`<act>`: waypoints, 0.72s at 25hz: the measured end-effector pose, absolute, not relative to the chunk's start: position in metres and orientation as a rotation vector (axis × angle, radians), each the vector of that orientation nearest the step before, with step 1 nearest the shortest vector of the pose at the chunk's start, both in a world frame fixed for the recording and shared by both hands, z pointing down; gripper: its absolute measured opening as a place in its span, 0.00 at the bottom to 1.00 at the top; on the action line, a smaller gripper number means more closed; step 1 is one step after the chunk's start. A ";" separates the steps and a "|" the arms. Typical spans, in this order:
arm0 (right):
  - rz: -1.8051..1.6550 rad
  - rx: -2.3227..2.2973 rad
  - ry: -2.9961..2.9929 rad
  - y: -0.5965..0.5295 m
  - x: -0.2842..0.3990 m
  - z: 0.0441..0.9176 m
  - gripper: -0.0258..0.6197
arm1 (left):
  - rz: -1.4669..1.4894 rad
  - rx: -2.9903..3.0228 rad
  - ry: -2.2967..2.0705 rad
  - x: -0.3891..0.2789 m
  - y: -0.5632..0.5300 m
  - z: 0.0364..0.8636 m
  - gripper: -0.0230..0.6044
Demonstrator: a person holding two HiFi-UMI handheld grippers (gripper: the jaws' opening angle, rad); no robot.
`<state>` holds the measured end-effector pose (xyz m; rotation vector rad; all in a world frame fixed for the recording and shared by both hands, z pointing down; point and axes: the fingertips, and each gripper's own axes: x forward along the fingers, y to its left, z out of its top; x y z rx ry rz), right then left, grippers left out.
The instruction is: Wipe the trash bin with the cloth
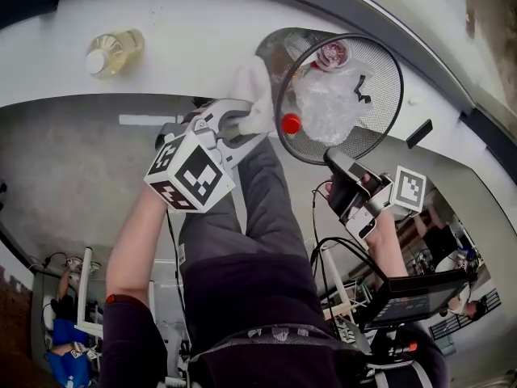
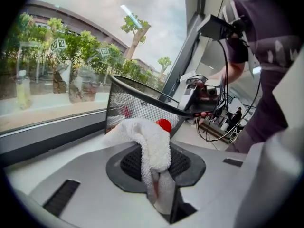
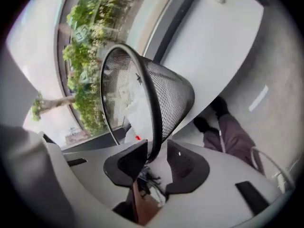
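Note:
The black mesh trash bin (image 1: 380, 79) is tipped with its mouth toward me, over the edge of the white counter (image 1: 186, 23). Inside it lie a crumpled clear plastic bag (image 1: 327, 107) and a bottle with a red cap (image 1: 291, 124). My right gripper (image 1: 335, 158) is shut on the bin's rim (image 3: 154, 127), which runs between its jaws. My left gripper (image 1: 246, 128) is shut on a white cloth (image 1: 250, 95). The cloth (image 2: 152, 141) rests against the outside of the bin's mesh wall (image 2: 137, 106), near the rim.
A bottle of yellowish liquid (image 1: 113, 51) lies on the counter at the far left. A small black object (image 1: 418, 133) sits at the counter's right edge. My legs (image 1: 258, 217) are below the bin, and a dark screen (image 1: 412, 293) and cables are at lower right.

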<state>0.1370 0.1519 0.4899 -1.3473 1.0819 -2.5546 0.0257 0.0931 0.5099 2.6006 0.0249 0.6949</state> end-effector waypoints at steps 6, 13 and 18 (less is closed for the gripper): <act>-2.457 -1.898 1.752 0.128 0.234 0.477 0.26 | 0.784 2.686 -0.022 0.018 0.055 0.518 0.17; -2.414 -1.738 2.006 0.073 0.231 0.486 0.17 | 0.932 2.820 -0.011 0.025 0.015 0.513 0.17; -2.511 -1.655 1.475 0.109 0.214 0.491 0.15 | 0.788 2.859 0.091 0.020 0.014 0.493 0.17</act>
